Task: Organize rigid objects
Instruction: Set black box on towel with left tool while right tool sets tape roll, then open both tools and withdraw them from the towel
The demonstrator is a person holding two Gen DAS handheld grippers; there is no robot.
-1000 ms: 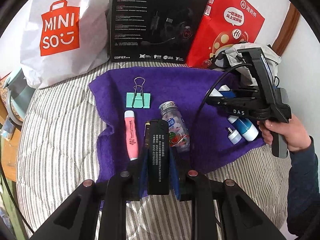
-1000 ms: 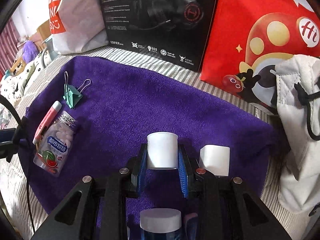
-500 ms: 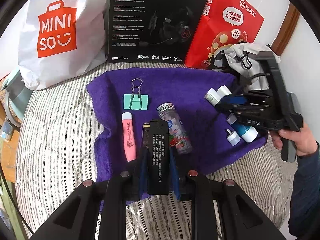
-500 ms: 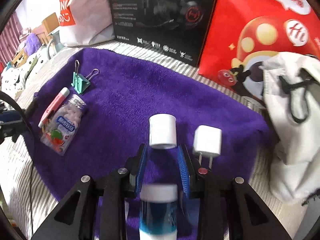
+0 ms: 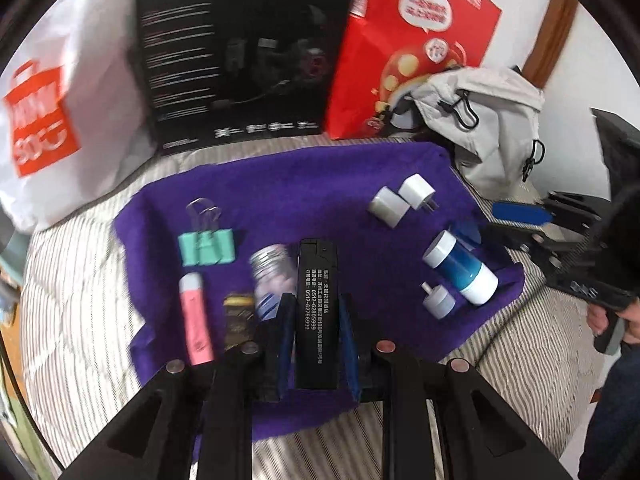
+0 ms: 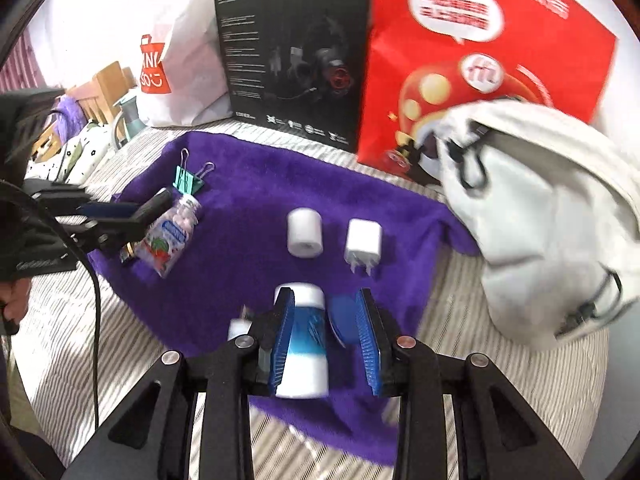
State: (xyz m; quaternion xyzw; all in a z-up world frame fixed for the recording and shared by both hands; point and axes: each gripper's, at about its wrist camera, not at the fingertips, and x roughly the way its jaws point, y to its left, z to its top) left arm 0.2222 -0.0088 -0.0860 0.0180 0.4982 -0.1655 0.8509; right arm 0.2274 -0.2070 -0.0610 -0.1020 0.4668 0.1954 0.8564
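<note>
A purple cloth [image 5: 304, 184] lies on the striped bed. My left gripper [image 5: 316, 304] is shut on a black lighter [image 5: 316, 320] with white print, held over the cloth's front part. Beside it lie a candy bottle [image 5: 272, 272], a pink tube [image 5: 196, 320] and a teal binder clip [image 5: 206, 246]. My right gripper [image 6: 326, 320] stands open above a blue-and-white bottle [image 6: 304, 340] lying on the cloth, with a blue lid [image 6: 344, 316] next to it. Further ahead sit a white cylinder [image 6: 305, 232] and a white charger plug [image 6: 363, 240], side by side.
Behind the cloth stand a white shopping bag [image 5: 60, 112], a black headset box [image 5: 240, 52] and a red paper bag [image 5: 408, 40]. A pale grey drawstring bag [image 6: 540, 208] slumps at the cloth's right edge. A small white plug [image 5: 438, 300] lies by the bottle.
My right gripper let go of the white cylinder beside the charger plug, opened wide and drew back over the blue bottle. The left gripper keeps the lighter and has swung slightly right.
</note>
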